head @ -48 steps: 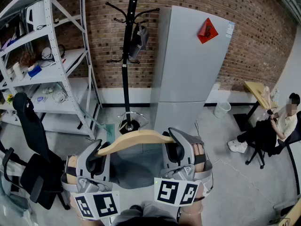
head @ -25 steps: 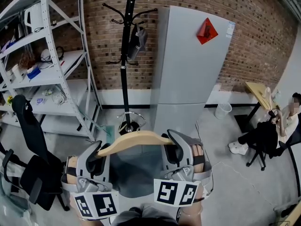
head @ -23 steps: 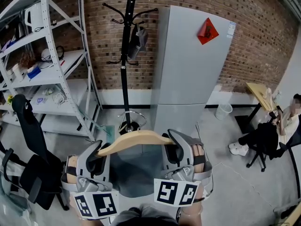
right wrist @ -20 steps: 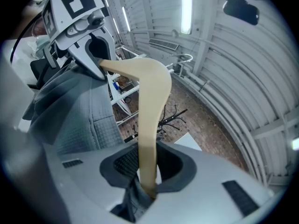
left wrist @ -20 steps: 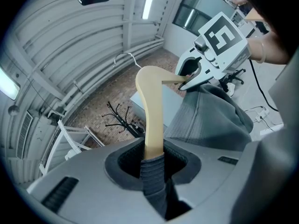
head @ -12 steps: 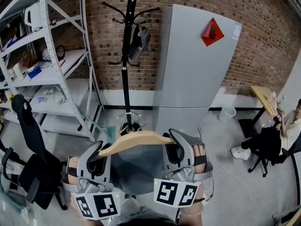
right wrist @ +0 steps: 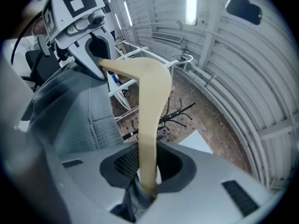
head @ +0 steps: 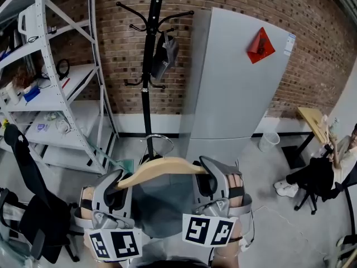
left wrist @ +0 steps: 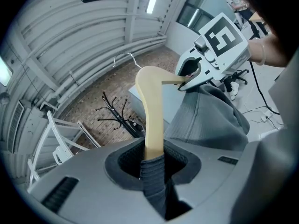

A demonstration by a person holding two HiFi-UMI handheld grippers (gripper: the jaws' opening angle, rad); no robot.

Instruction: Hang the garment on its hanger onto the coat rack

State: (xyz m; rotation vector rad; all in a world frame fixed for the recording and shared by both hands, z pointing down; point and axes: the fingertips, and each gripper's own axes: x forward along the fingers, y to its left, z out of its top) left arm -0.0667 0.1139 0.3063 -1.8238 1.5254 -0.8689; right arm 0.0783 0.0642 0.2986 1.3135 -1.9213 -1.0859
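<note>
Head view, read from left to right: a metal shelving unit [head: 42,66] and a black office chair [head: 30,205] fill the left edge. Next comes your left gripper [head: 117,184], whose fingers are clamped on the left end of the wooden hanger [head: 162,168] with a fold of ribbed fabric caught alongside the wood. The hanger's long axis runs crosswise, from one gripper to the other. The grey garment [head: 159,205] is draped over it and sags between them, low and close to your body. Your right gripper [head: 204,175] closes its fingers on the hanger's right end in the same way, so neither hand is free. The black coat rack [head: 146,82] stands ahead against the brick wall, well apart from the hanger. Its pole is a little left of the hanger's middle, so the left gripper is the nearer one. Its hooked arms sit far above both grippers, and a dark bag [head: 165,52] already hangs on one of them to the right of the pole. The coming move therefore appears to call for a carry forward and a marked lift, bringing the hanger's middle to a free arm. Further right stand a tall grey cabinet [head: 237,94] with a red tag [head: 261,41] and, at the edge, a seated person [head: 321,172].
</note>
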